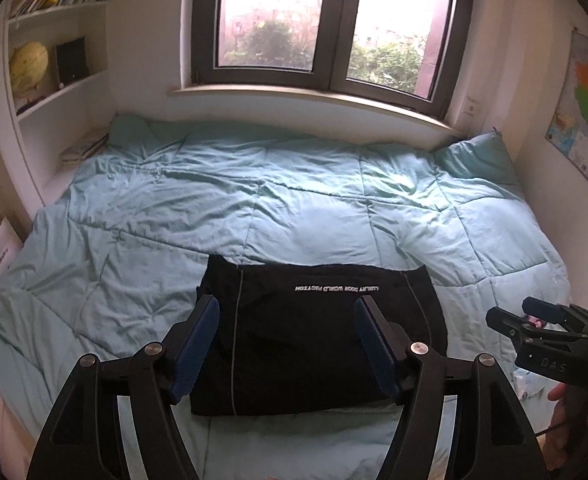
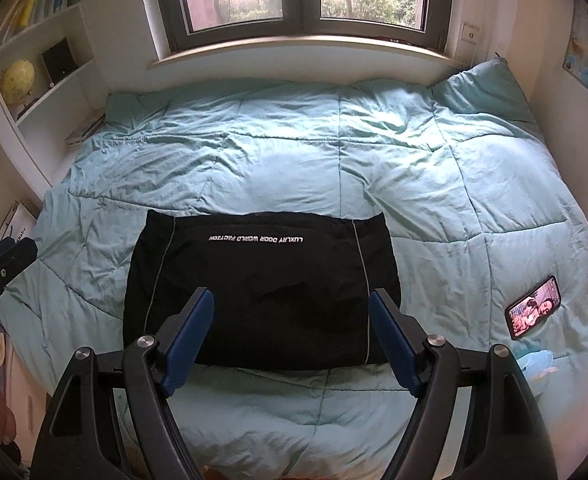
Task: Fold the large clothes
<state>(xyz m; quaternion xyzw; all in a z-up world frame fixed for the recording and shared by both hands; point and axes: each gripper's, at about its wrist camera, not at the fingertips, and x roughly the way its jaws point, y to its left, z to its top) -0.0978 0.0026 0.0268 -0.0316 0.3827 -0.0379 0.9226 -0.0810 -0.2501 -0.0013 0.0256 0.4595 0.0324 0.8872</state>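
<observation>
the black garment (image 2: 260, 292) is left folded flat on the quilt (image 2: 414, 168), so both claws, left (image 1: 287, 306) and right (image 2: 291, 300), are held released above it.

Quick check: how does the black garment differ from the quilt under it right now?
The black garment is folded into a compact rectangle; the teal quilt is spread across the whole bed. The garment bears white lettering and thin pale stripes; the quilt is plain with stitched squares. The garment lies fairly smooth, the quilt is wrinkled. Neither is gripped: the left gripper and right gripper are both open.
</observation>
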